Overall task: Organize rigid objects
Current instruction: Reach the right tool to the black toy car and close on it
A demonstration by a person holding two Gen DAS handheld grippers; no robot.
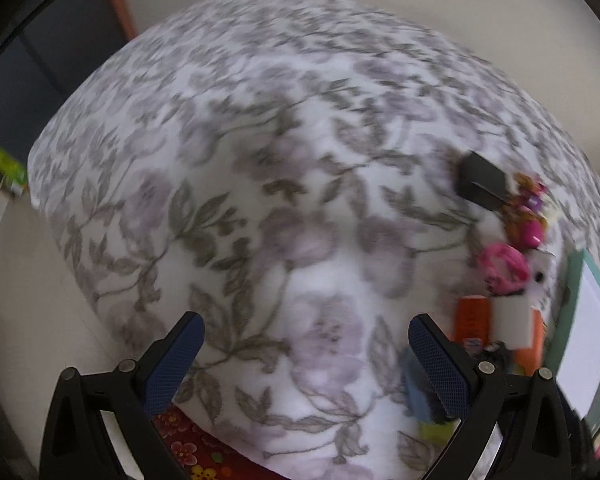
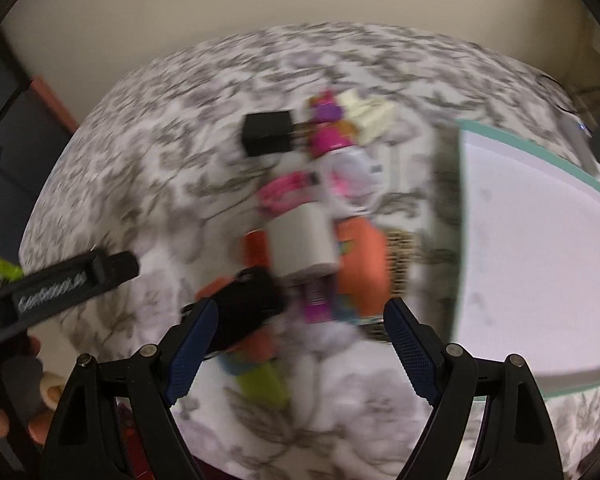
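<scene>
- Small hard objects lie heaped on the floral cloth (image 1: 260,160) of the table: black box (image 2: 267,134), white cylinder (image 2: 302,240), orange block (image 2: 364,268), blurred.
- Teal-rimmed tray (image 2: 532,248) beside the heap.
- Left gripper (image 1: 306,364) and right gripper (image 2: 300,352) both spread, empty.

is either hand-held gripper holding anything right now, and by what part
Nothing is held. The left hand-held gripper is open over bare floral cloth, and the right hand-held gripper is open above the pile of small objects, gripping none of them.
</scene>
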